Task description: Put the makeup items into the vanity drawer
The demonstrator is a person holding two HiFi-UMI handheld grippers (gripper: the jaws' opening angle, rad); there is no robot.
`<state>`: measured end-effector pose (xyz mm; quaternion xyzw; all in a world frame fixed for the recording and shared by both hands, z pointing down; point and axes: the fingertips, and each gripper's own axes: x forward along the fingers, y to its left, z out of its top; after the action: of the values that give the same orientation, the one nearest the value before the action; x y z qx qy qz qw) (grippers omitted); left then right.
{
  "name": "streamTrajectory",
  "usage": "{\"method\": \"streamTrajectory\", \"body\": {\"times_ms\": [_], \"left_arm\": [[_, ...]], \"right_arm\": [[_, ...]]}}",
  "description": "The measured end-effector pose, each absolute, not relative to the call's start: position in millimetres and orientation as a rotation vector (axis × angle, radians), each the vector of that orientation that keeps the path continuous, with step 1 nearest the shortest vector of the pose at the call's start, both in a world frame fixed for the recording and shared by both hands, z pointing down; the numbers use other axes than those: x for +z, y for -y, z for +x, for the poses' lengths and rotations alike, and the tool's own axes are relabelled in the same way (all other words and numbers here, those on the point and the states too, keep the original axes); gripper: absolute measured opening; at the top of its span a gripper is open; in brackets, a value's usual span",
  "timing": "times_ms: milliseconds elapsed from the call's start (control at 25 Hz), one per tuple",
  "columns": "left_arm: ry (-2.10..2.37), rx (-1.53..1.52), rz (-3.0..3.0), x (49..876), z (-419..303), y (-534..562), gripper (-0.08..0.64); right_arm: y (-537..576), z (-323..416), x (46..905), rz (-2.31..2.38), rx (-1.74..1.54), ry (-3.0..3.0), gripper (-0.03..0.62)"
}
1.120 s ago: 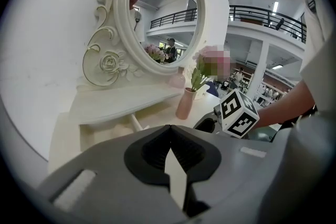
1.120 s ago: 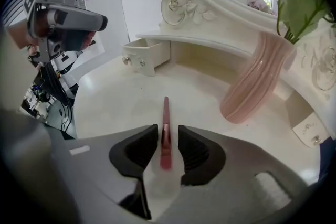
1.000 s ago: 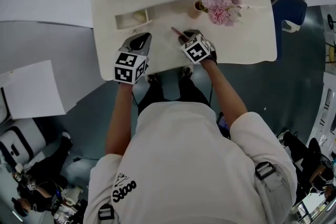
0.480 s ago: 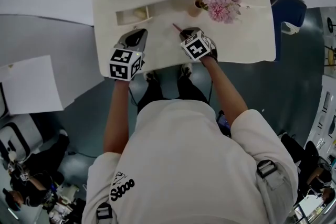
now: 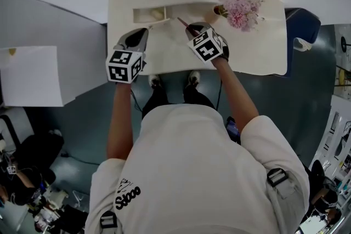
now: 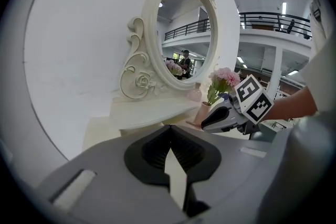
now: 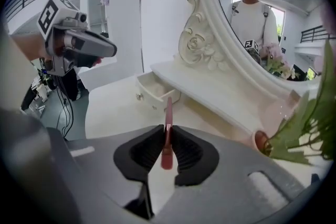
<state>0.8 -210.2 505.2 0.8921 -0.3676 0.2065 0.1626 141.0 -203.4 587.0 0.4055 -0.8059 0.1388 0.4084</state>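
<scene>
— We see even, bright indoor light; ceiling lamps glare in the mirror [image 7: 310,18].
— Agreed; our gripper views bend into black corners, and the right hand-held gripper [image 7: 167,134] looks soft.

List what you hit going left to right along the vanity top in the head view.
In order: left gripper → open drawer → pink makeup stick → right gripper, whose jaws have just been closing and now grip that stick → pink flowers.
</scene>
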Motion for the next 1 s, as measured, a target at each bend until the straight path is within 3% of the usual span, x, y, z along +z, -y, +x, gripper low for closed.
{"method": "streamTrajectory", "body": {"times_ms": [1000], "left_arm": [[1.192,0.553,2.439,512,-107,241,0.018]], "right_arm": [[286,9,606,0.767,0.243,1.944,0.054]]}}
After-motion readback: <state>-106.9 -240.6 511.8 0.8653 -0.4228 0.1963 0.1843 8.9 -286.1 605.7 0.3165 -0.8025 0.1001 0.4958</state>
